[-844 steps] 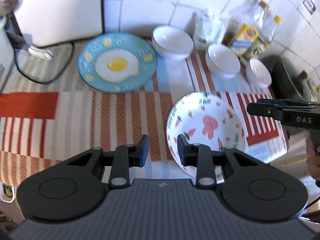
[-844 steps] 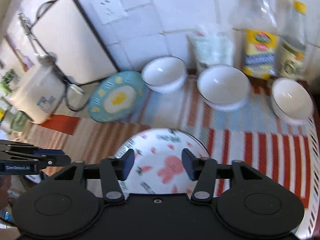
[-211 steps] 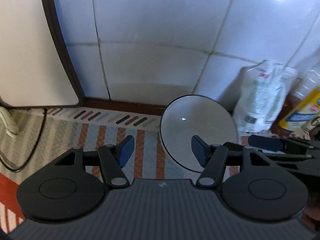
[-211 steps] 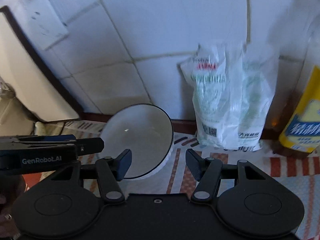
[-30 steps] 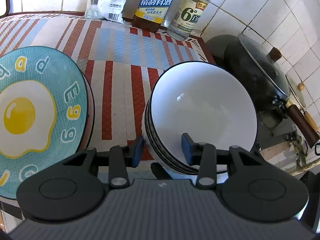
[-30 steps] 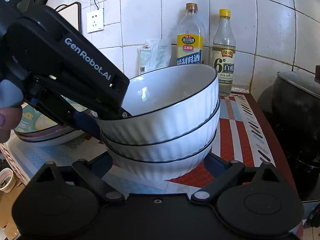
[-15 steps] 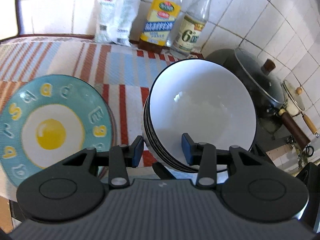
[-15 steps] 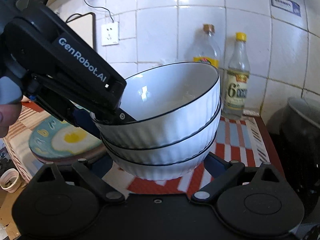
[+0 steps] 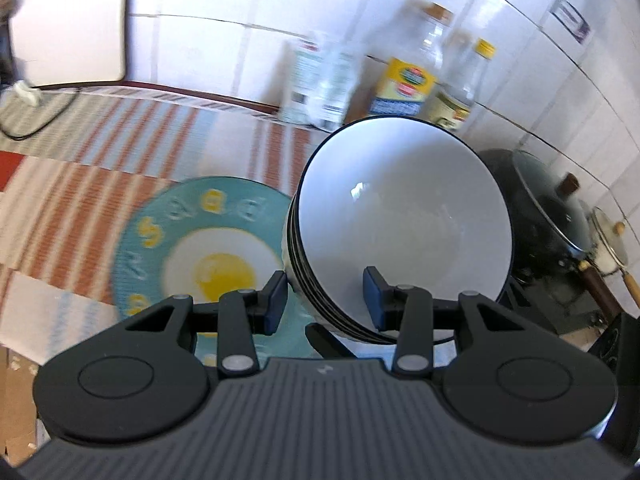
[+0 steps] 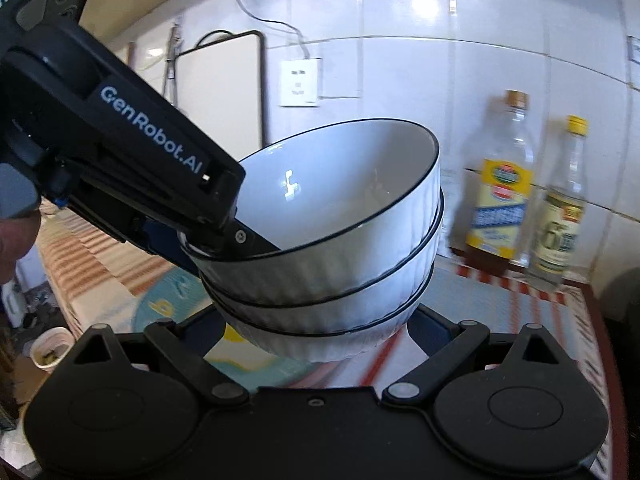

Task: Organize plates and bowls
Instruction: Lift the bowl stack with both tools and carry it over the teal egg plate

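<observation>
Three white bowls [image 10: 332,248] with thin dark rims are sitting nested in one stack, filling the centre of the right wrist view and the centre right of the left wrist view. The left tool [image 9: 324,300] is clamping the stack's near rim: one blue pad is pressing inside the top bowl and the other against the ribbed outer wall. In the right wrist view this tool is reaching in from the upper left, a fingertip showing at the left edge. The right tool [image 10: 316,344] is cradling the lowest bowl from below, its two fingers spreading wide against either side of the base.

The stack is hanging above the striped counter [image 9: 100,184], clear of it. Lower left of the bowls, a blue egg plate [image 9: 200,248] is lying flat on the counter. Two bottles [image 10: 504,184] are standing against the tiled wall at the right, and a dark lidded pot [image 9: 548,216] is sitting at the far right of the left wrist view.
</observation>
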A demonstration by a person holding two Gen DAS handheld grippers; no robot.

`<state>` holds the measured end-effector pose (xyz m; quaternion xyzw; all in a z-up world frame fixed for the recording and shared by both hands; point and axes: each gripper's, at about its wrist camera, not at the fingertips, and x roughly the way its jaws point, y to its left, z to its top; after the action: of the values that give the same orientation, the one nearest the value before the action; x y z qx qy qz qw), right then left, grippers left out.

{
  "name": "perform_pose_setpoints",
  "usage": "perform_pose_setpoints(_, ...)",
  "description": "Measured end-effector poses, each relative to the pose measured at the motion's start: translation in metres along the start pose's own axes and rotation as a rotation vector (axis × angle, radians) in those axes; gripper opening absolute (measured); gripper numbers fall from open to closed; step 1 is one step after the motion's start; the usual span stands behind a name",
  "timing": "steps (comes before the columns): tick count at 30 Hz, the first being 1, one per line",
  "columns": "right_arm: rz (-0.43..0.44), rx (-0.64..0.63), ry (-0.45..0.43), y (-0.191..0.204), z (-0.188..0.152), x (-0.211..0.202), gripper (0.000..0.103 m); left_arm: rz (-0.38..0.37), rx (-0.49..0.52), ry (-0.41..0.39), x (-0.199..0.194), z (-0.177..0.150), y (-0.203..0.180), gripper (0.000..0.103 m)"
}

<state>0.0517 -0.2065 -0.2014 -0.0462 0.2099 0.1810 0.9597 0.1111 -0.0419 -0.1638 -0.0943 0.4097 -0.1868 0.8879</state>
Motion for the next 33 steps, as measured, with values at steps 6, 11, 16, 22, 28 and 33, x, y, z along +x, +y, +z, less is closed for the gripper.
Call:
perform_pose_setpoints(6,0.075,-0.016,0.012,0.023,0.007,0.031,0.099,0.053,-0.051,0.000,-0.001,0.002,0.037,0.039)
perform_pose_setpoints(11,0.105,0.000,0.040,0.033,0.006,0.055,0.099,0.085,-0.064,0.011,0.010,0.002,0.058,0.039)
perform_pose_setpoints(16,0.111,0.009,0.082,0.035,0.003,0.069,0.099,0.082,-0.077,0.040,0.022,0.002,0.071,0.039)
perform_pose_setpoints(22,0.121,-0.014,0.105,0.034,0.000,0.078,0.099,0.072,-0.093,0.046,0.031,0.001,0.076,0.039)
perform_pose_setpoints(28,0.129,-0.014,0.136,0.031,-0.002,0.087,0.099,0.083,-0.106,0.062,0.039,0.002,0.078,0.039)
perform_pose_setpoints(33,0.127,-0.016,0.133,0.031,-0.001,0.089,0.099,0.072,-0.139,0.057,0.040,0.002,0.084,0.039)
